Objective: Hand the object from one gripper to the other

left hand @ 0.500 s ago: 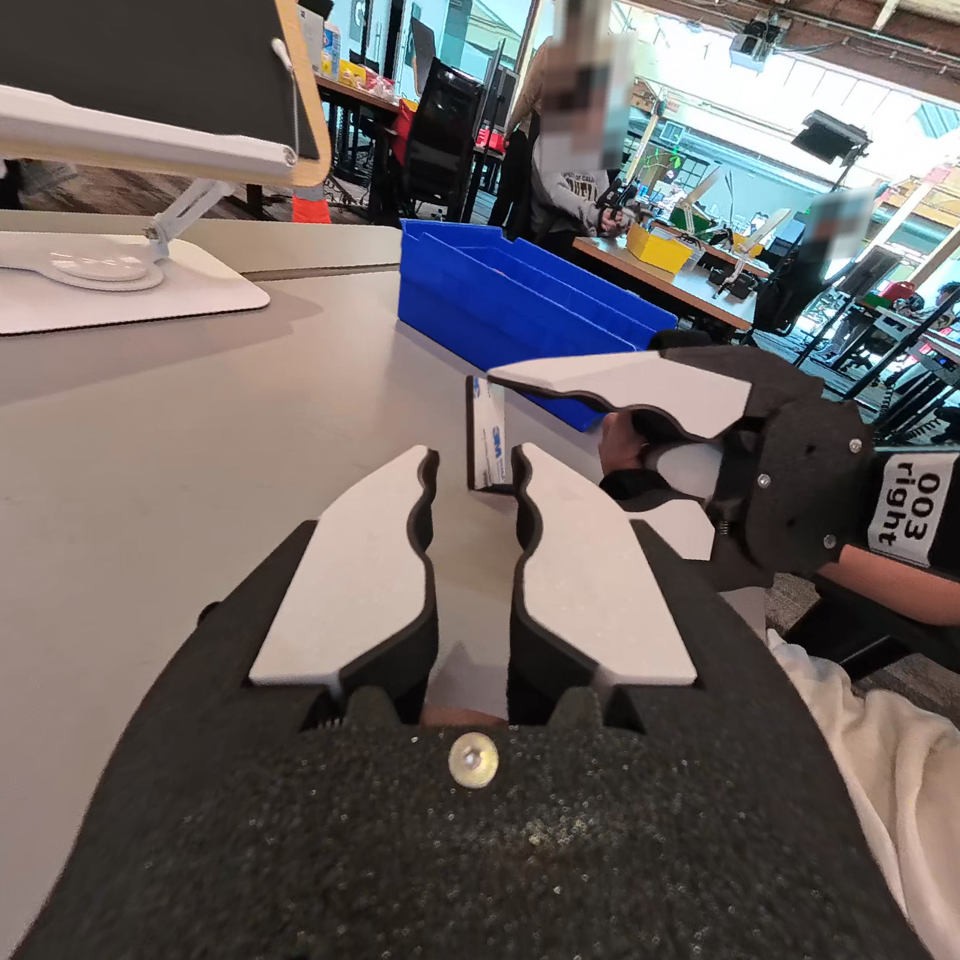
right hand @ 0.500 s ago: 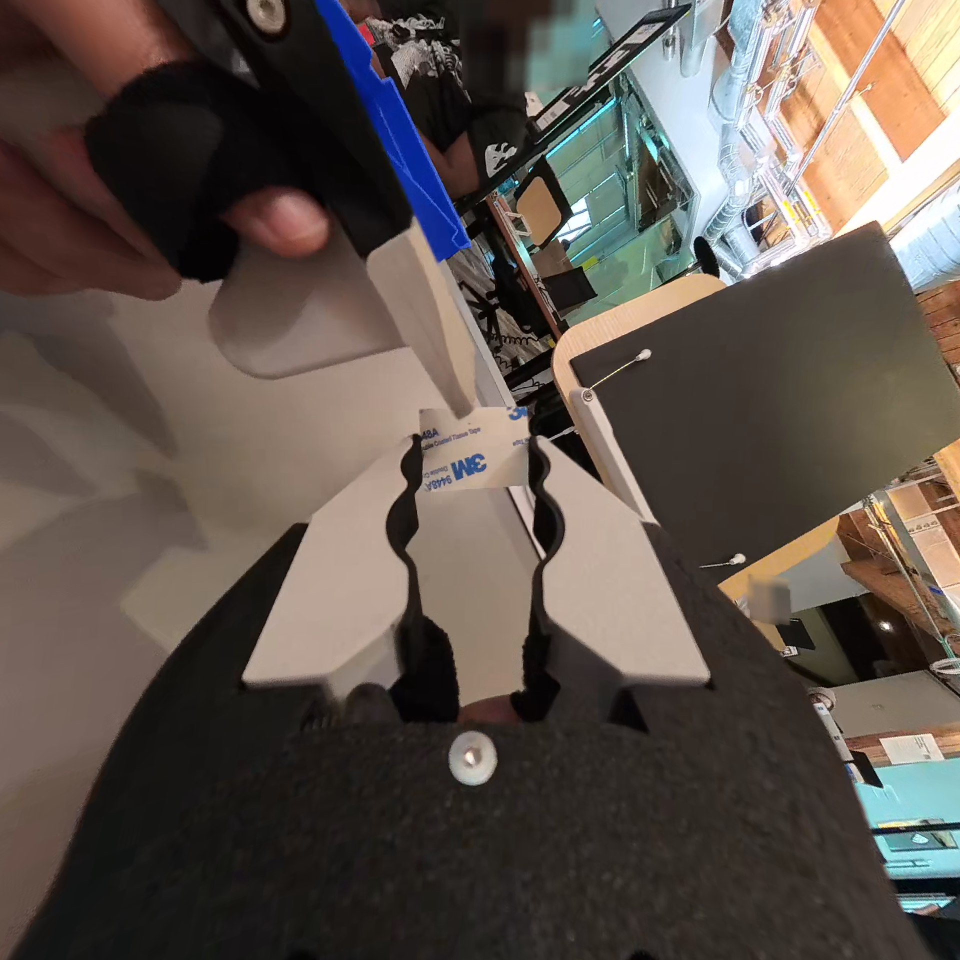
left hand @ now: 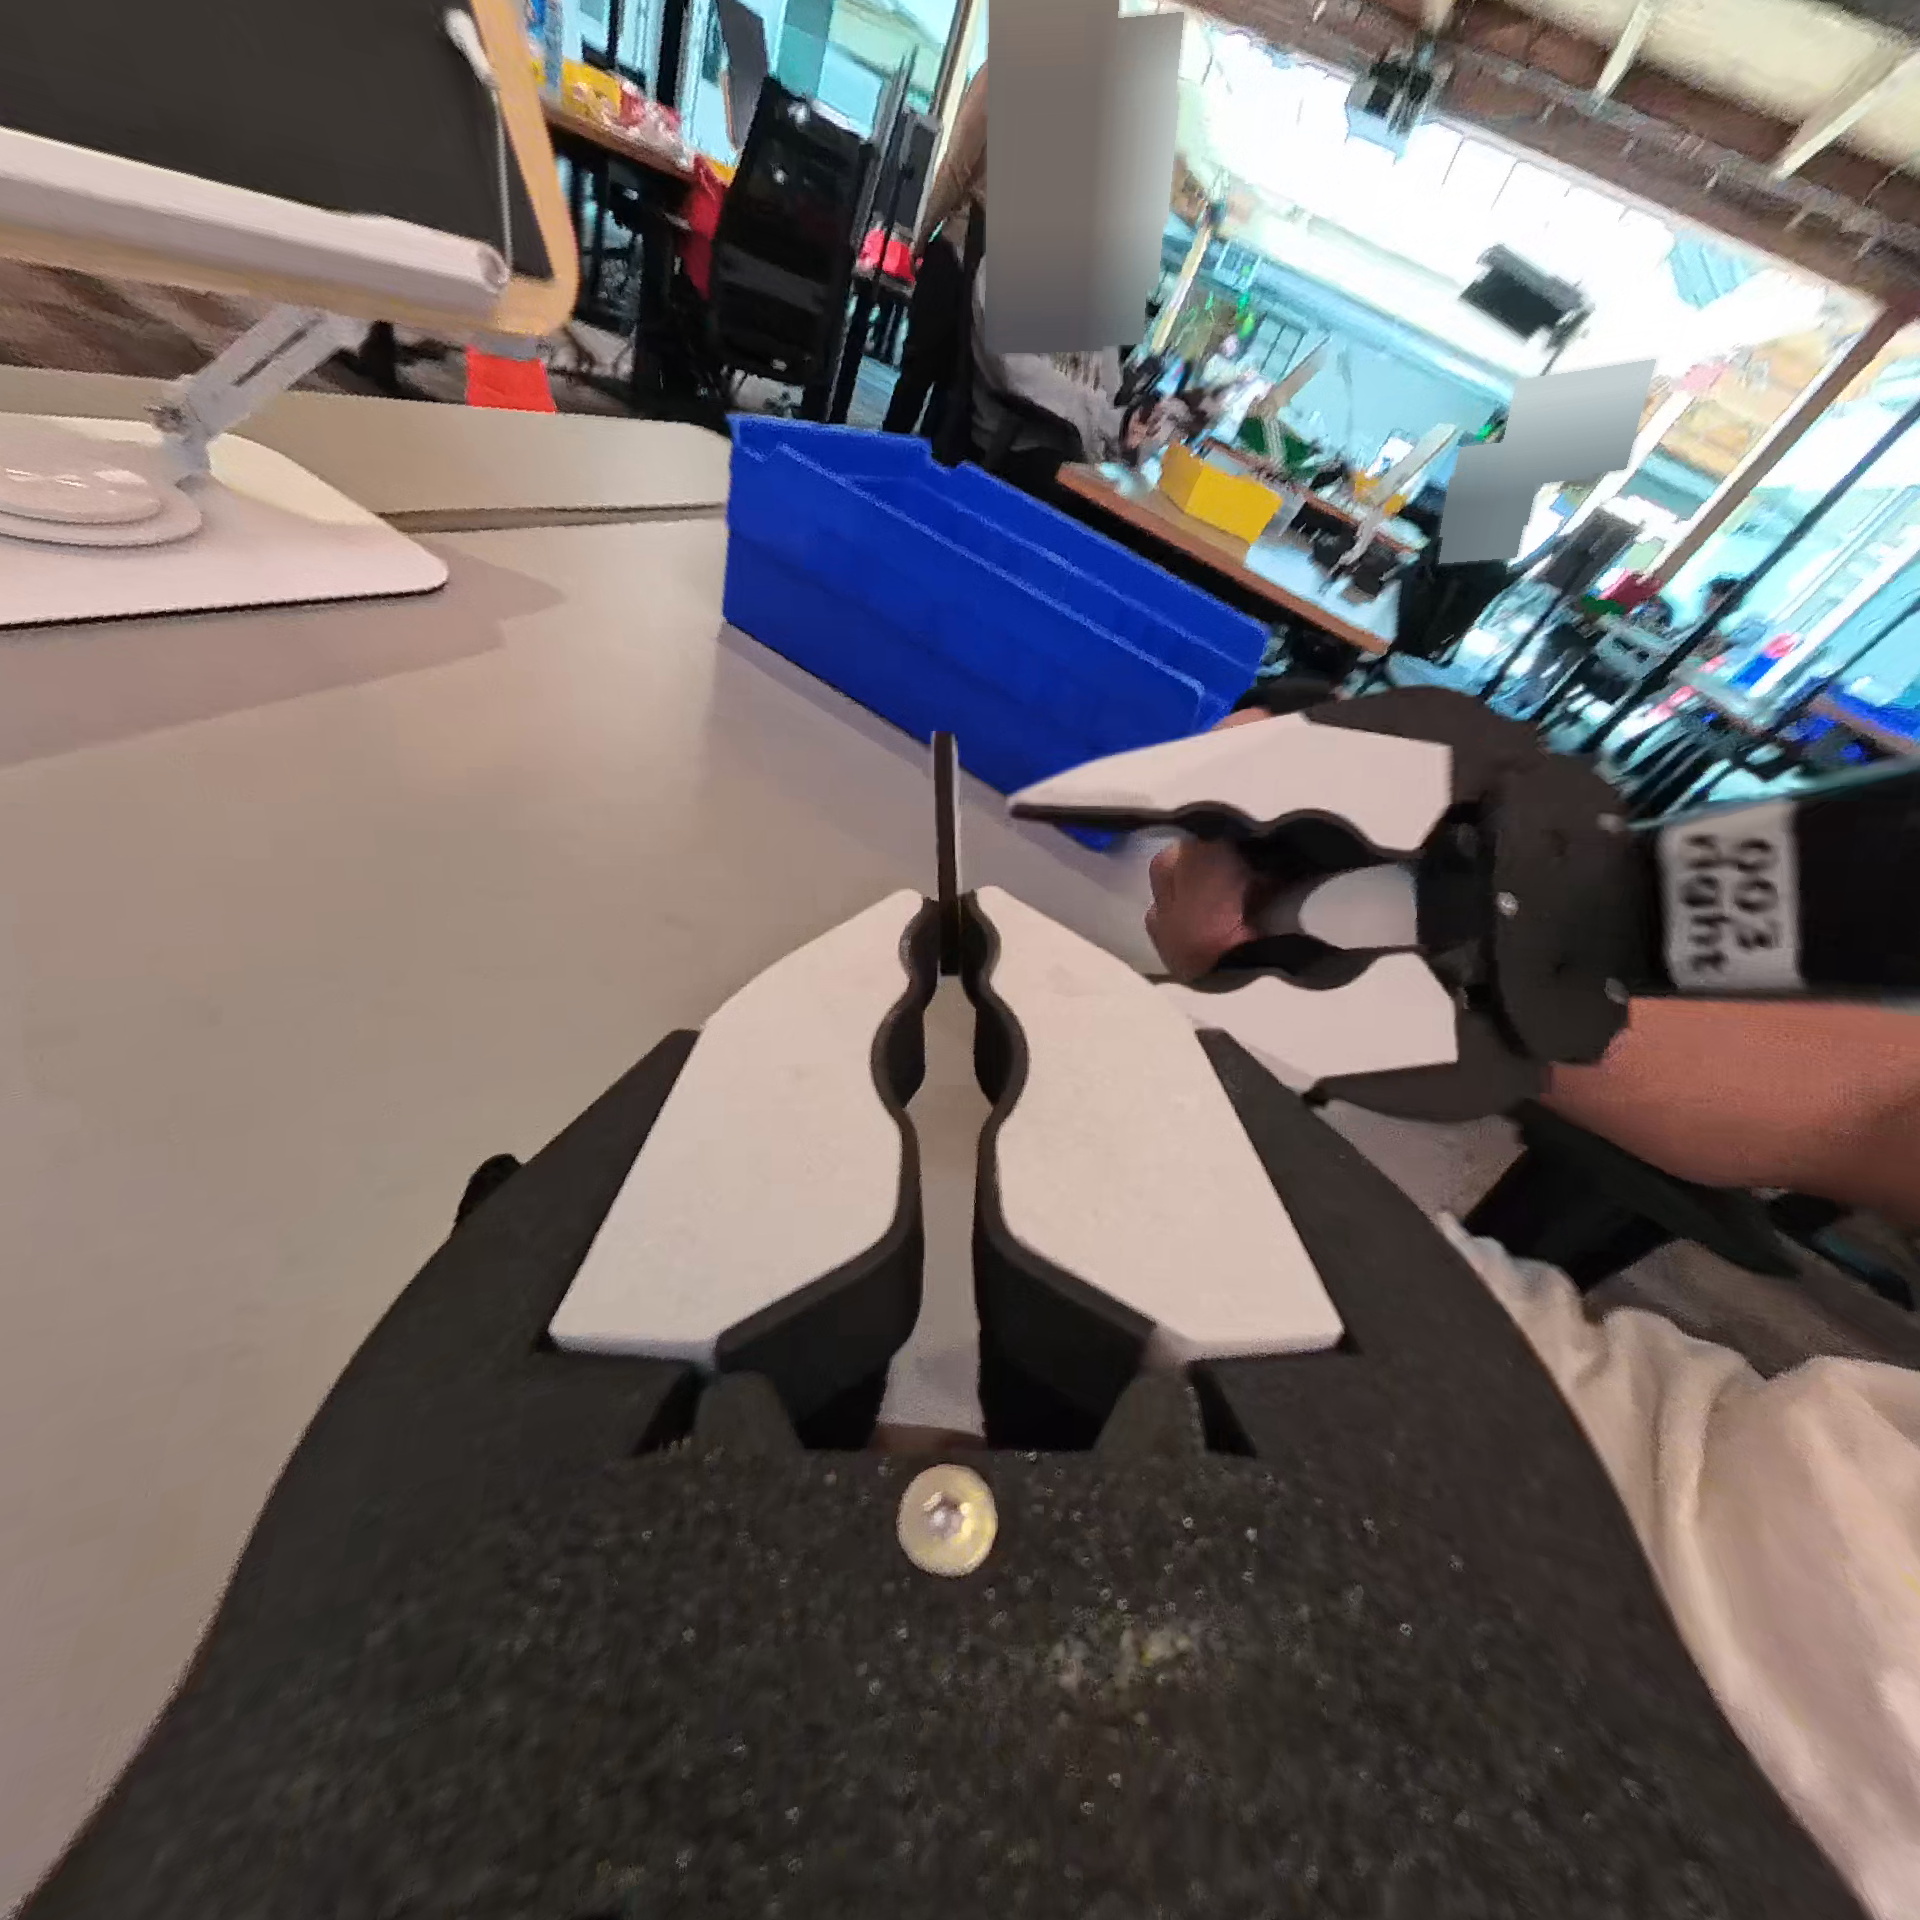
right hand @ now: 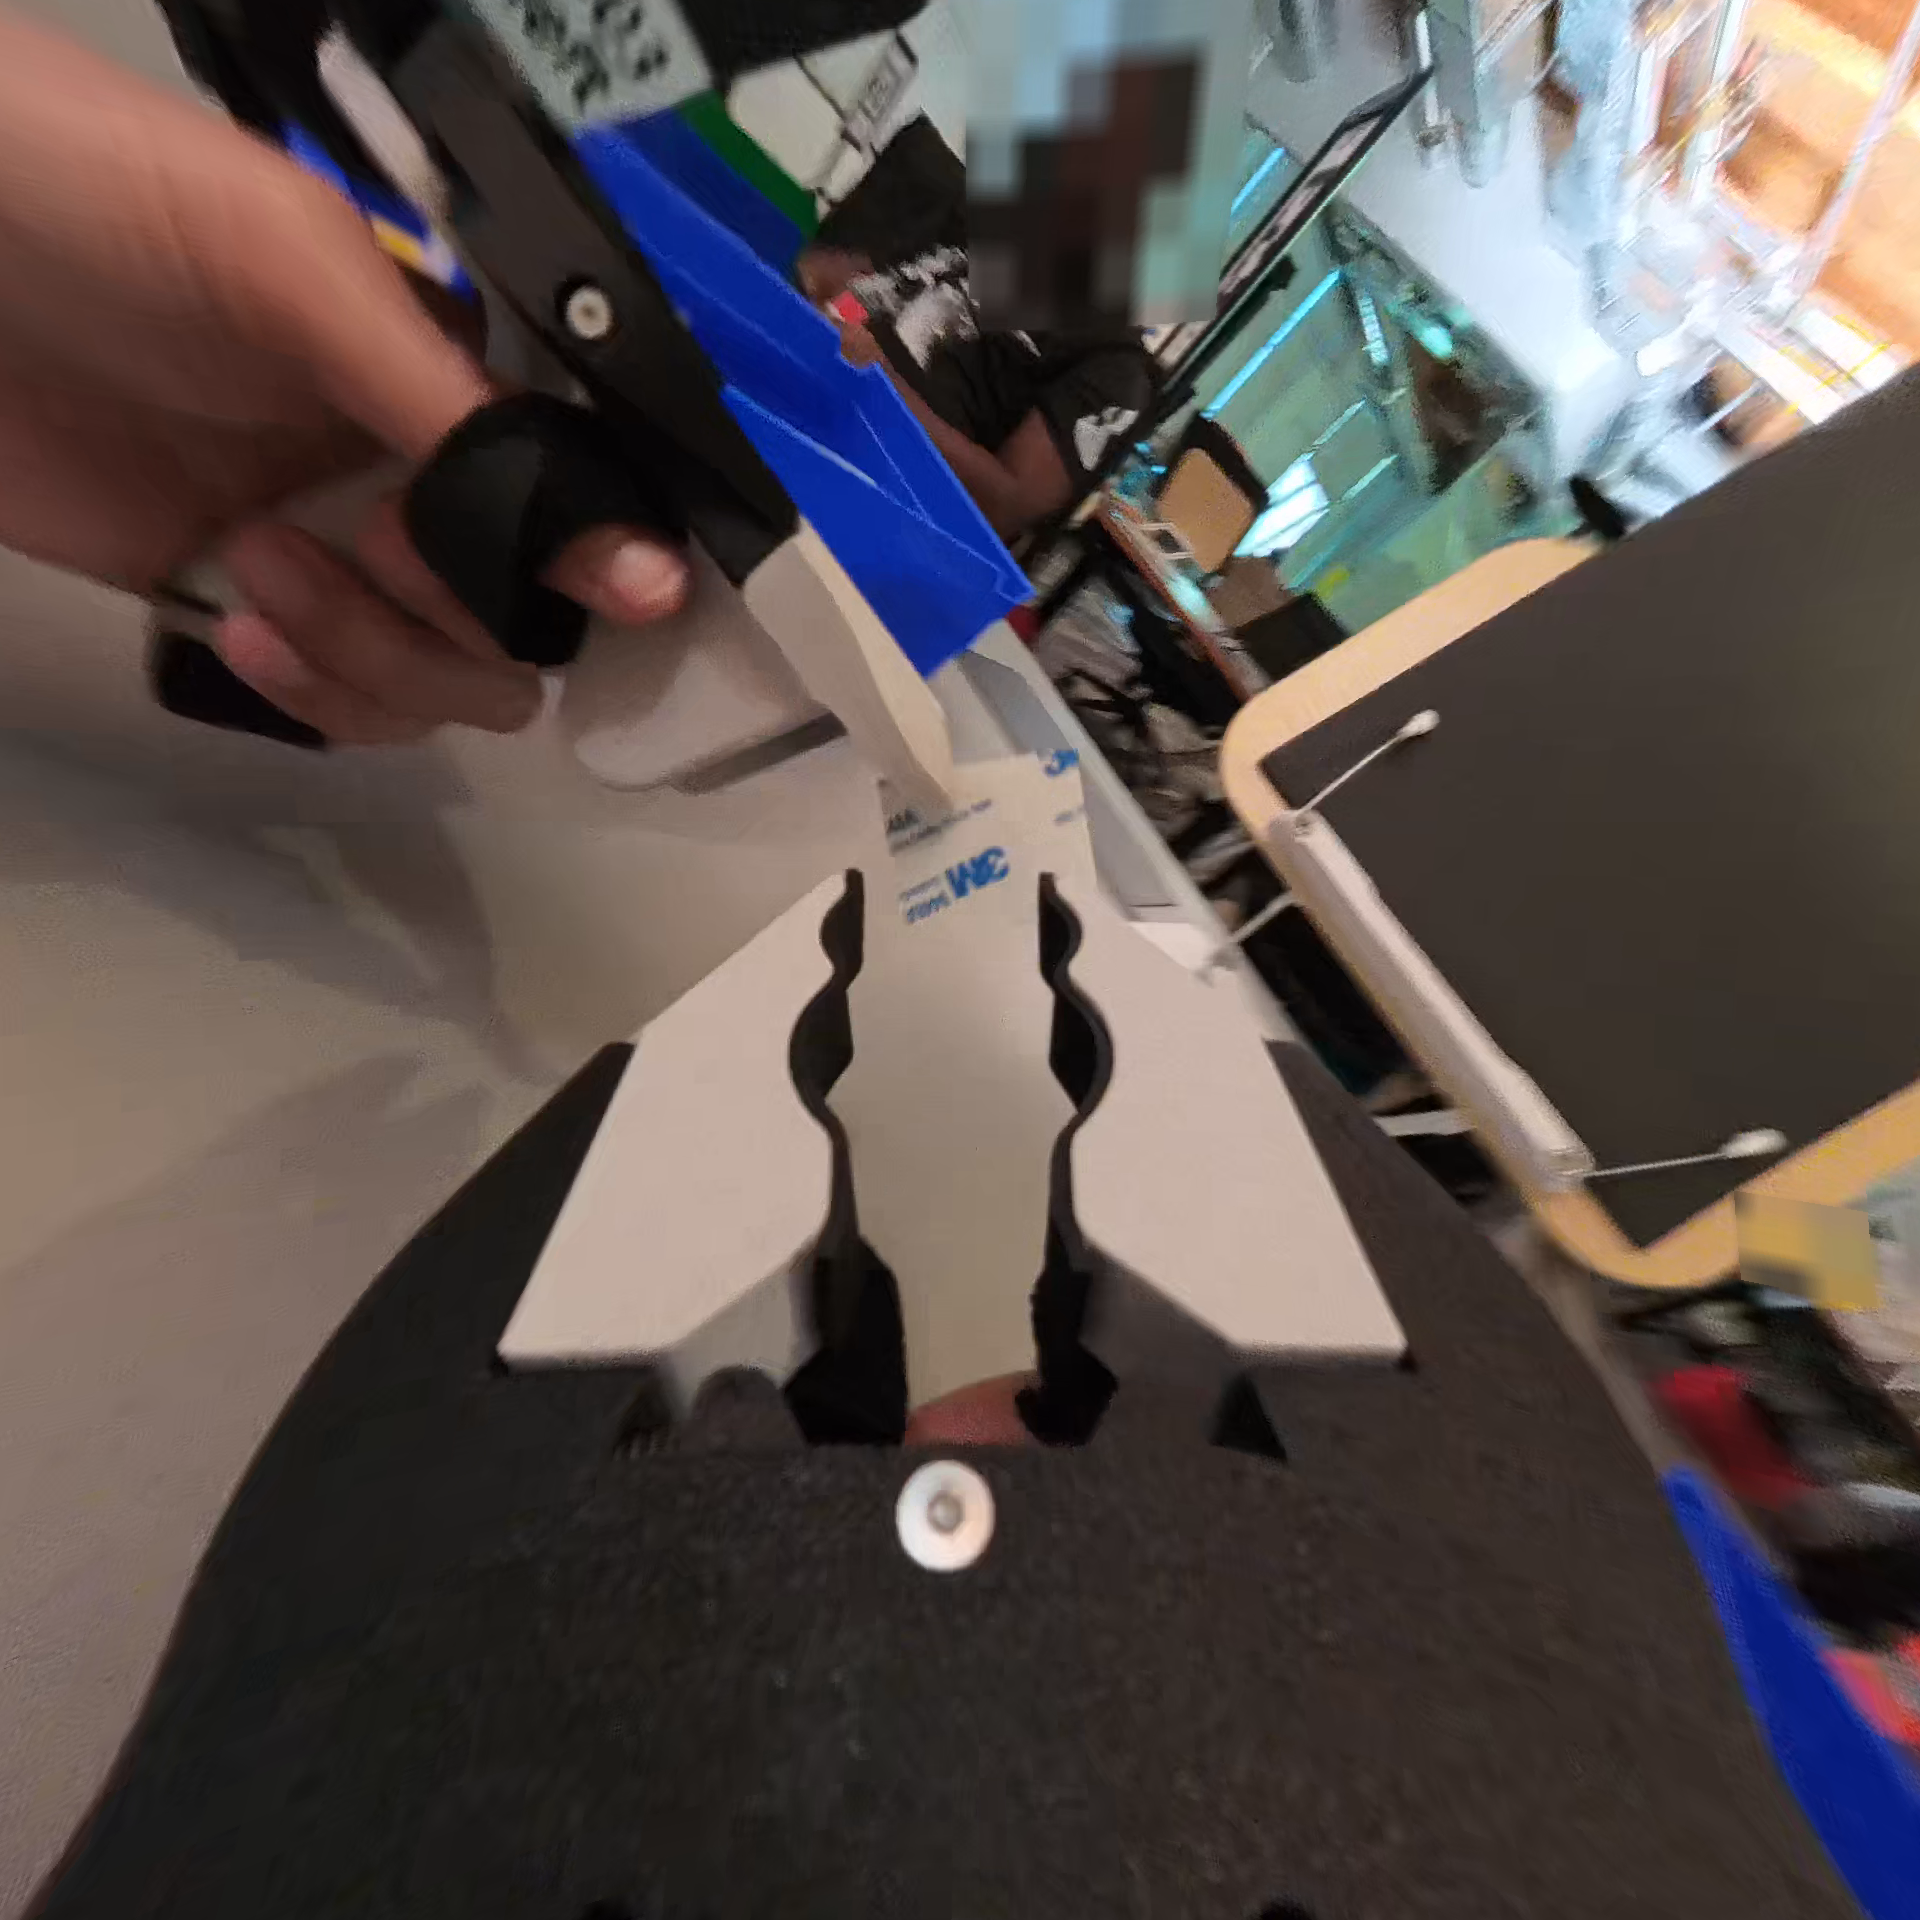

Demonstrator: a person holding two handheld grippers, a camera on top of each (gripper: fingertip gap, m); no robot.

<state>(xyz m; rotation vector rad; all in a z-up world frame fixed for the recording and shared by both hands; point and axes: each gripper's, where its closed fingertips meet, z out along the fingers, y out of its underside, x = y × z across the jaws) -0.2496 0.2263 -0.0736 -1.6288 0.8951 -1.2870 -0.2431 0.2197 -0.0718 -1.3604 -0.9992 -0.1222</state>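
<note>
The object is a thin flat piece (left hand: 945,821), white with blue print on one face (right hand: 977,862). In the left wrist view I see it edge-on, standing upright above the grey table (left hand: 364,987). My left gripper (left hand: 948,914) is shut on its lower end. In the right wrist view the left gripper (right hand: 920,790) reaches in from the upper left, one fingertip over the piece's face. My right gripper (right hand: 948,883) is open and empty, its tips just short of the piece. In the left wrist view it (left hand: 1086,899) sits a little to the right of the piece, not touching it.
A blue bin (left hand: 987,623) stands on the table behind the grippers. A white stand (left hand: 208,540) holding a black board with a wooden rim (right hand: 1610,831) is at the back left. People sit at desks beyond the table edge.
My left gripper has shut on the piece. My right gripper has let go of it and drawn back a little to the right. The piece now turns its edge to the left camera.
</note>
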